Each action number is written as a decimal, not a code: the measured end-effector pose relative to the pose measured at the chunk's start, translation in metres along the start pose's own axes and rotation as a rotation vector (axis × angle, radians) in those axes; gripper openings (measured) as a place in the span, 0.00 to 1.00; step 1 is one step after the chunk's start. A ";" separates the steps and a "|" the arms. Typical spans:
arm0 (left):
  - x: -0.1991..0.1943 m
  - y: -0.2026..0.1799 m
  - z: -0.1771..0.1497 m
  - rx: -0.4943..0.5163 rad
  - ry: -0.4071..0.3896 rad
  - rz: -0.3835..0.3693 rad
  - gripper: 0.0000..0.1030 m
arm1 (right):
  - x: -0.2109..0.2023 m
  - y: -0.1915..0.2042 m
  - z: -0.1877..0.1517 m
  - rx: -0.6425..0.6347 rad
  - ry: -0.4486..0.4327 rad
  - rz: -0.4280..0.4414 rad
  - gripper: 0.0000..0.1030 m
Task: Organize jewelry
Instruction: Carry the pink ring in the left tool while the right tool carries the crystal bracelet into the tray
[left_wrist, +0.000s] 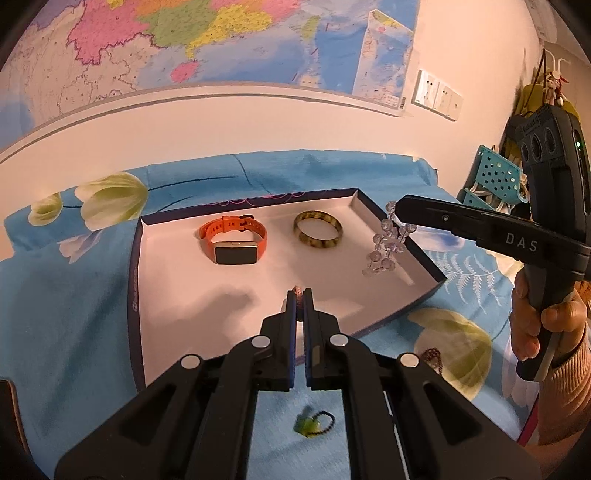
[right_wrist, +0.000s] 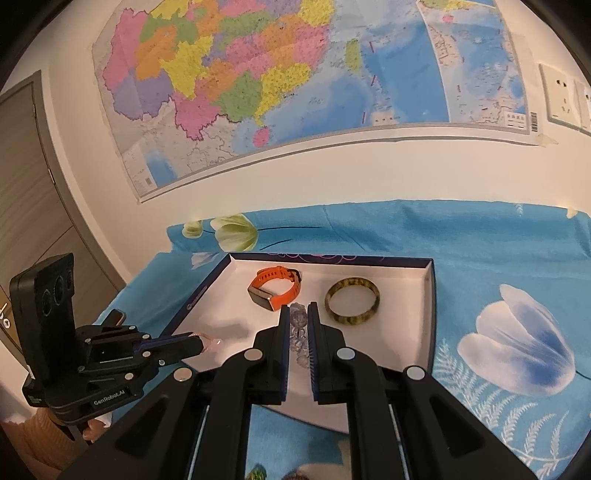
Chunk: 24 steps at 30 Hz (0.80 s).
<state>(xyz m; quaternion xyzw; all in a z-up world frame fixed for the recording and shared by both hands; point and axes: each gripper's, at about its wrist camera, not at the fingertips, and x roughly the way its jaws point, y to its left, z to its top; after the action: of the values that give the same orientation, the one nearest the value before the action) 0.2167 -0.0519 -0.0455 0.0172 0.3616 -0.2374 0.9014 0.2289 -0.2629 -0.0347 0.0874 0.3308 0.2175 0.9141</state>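
Nearest me, my left tongs (left_wrist: 300, 295) are clenched on a small pinkish beaded piece (left_wrist: 298, 293) above the front of a white-lined tray (left_wrist: 177, 295). My right tongs (right_wrist: 298, 314) grip a clear bead bracelet (left_wrist: 386, 245), dangling over the tray's right edge. Farther back in the tray lie an orange watch (left_wrist: 232, 239) and a mottled bangle (left_wrist: 318, 229), apart.

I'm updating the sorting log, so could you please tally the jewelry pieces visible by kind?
Watch: 1, orange watch in the tray
Bangle: 1, mottled bangle in the tray
Bead bracelets: 2, clear bead bracelet in the right gripper, pink bead bracelet in the left gripper
Green pendant: 1 on the sheet
Total: 5
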 end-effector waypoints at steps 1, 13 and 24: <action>0.002 0.001 0.001 -0.001 0.002 0.004 0.04 | 0.004 0.000 0.001 0.002 0.004 0.001 0.08; 0.023 0.011 0.013 -0.015 0.025 0.028 0.04 | 0.036 -0.002 0.009 0.044 0.034 0.037 0.08; 0.044 0.022 0.017 -0.046 0.062 0.042 0.04 | 0.056 -0.025 0.006 0.097 0.085 -0.011 0.08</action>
<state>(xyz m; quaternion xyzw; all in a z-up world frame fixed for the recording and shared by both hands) 0.2647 -0.0543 -0.0651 0.0114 0.3942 -0.2094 0.8948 0.2796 -0.2592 -0.0696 0.1206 0.3800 0.1997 0.8951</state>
